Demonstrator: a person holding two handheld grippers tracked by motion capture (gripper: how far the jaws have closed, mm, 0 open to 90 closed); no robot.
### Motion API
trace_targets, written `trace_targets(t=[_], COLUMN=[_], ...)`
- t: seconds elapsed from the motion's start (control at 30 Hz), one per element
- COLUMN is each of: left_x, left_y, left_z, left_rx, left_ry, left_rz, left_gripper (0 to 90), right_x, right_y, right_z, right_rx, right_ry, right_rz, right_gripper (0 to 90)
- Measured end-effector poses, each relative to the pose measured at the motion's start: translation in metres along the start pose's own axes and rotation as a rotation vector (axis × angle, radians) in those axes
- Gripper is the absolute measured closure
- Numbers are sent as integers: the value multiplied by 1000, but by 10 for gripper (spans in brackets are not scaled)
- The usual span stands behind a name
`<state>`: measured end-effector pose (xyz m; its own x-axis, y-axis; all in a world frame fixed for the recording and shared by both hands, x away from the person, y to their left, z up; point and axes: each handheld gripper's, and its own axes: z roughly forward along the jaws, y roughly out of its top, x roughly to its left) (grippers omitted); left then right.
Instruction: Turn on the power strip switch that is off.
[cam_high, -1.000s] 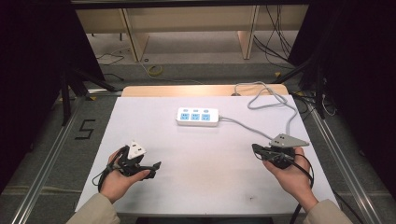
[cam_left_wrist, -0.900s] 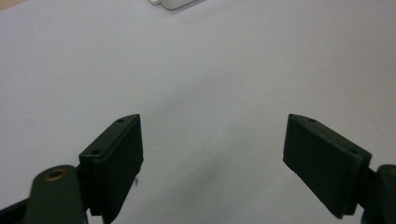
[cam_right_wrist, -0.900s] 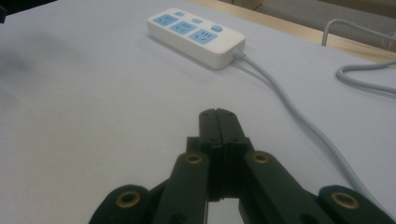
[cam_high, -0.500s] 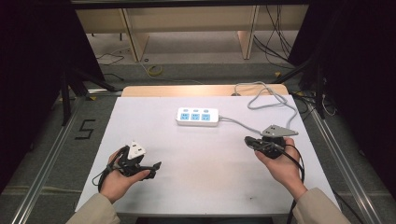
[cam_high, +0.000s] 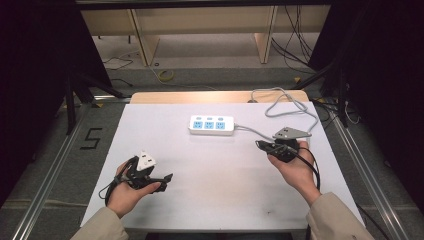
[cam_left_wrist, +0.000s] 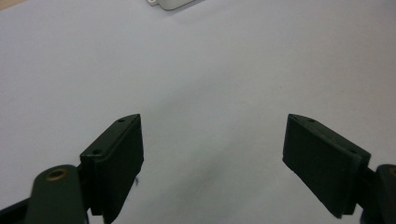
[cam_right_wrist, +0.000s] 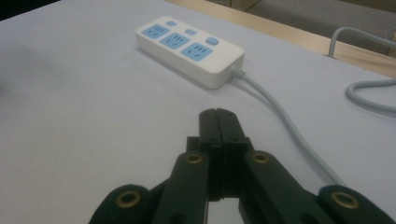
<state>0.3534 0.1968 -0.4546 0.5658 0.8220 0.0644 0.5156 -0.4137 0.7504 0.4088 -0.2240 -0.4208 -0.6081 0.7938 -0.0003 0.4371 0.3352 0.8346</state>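
A white power strip (cam_high: 211, 125) with three blue sockets lies flat at the far middle of the white table (cam_high: 220, 195). Its grey cable (cam_high: 252, 131) runs to the right. My right gripper (cam_high: 261, 145) is shut with nothing between its jaws. It sits just right of the strip, beside the cable, with its tips pointing left. The right gripper view shows the shut right gripper (cam_right_wrist: 219, 114) aimed at the power strip (cam_right_wrist: 189, 49), with the cable (cam_right_wrist: 280, 119) passing on its right. My left gripper (cam_high: 159, 175) rests at the near left, open and empty. In its own view the left gripper (cam_left_wrist: 212, 135) stands over bare table.
The cable loops (cam_high: 287, 107) at the far right of the table. A wooden edge (cam_high: 200, 96) borders the far side. Metal rails (cam_high: 365, 175) run along both sides. A "5" mark (cam_high: 90, 139) is on the floor at left.
My right gripper has moved away from the person and slightly left, closer to the power strip's cable. The left gripper has stayed in place.
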Motion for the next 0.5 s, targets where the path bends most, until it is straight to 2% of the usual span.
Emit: trace_targets(t=[0.5], left_x=[-1], left_y=[0], left_z=[0], left_rx=[-3], left_ry=[-2], left_rz=[3], left_gripper=[201], right_x=[0], right_y=[13], right_z=[21], right_rx=[21], right_ry=[-1], right_rz=[0], right_gripper=[900])
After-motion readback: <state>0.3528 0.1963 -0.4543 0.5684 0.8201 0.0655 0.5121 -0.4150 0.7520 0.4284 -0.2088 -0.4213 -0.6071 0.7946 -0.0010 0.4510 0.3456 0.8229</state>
